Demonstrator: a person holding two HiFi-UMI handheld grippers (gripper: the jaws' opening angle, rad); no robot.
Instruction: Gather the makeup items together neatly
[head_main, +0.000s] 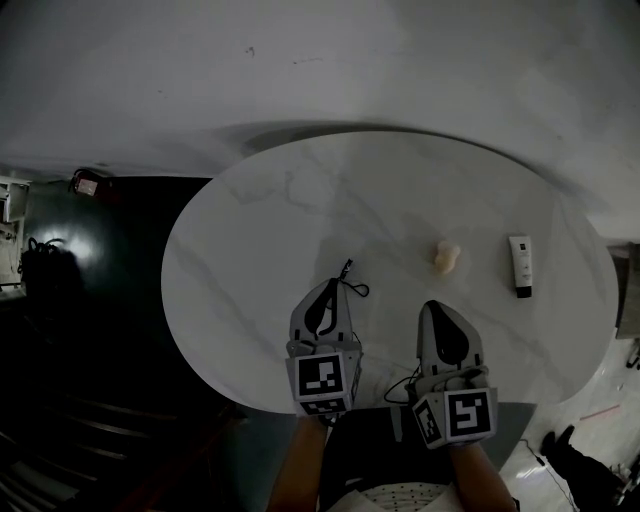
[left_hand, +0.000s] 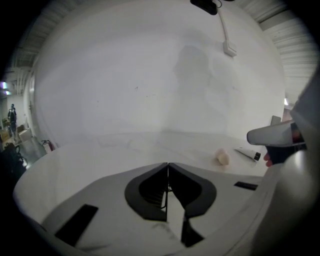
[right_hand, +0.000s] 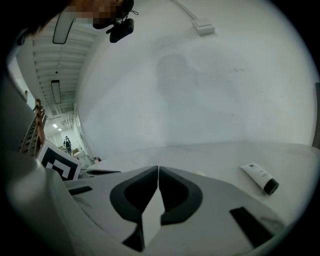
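Three items lie on a round white marble table (head_main: 260, 220). A beige makeup sponge (head_main: 446, 257) (left_hand: 222, 157) sits right of centre. A white tube with a black cap (head_main: 520, 265) (left_hand: 247, 153) (right_hand: 259, 177) lies farther right. A thin black item with a looped cord (head_main: 350, 280) lies just past the tip of my left gripper (head_main: 330, 285) (left_hand: 168, 163), whose jaws are shut with nothing seen between them. I cannot tell whether it touches the black item. My right gripper (head_main: 437, 306) (right_hand: 158, 167) is shut and empty, nearer than the sponge and left of the tube.
The table's near edge runs under both grippers, with the person's arms and lap below it. A dark floor area with a red object (head_main: 86, 183) lies left of the table. A plain white wall (left_hand: 150, 75) stands behind the table.
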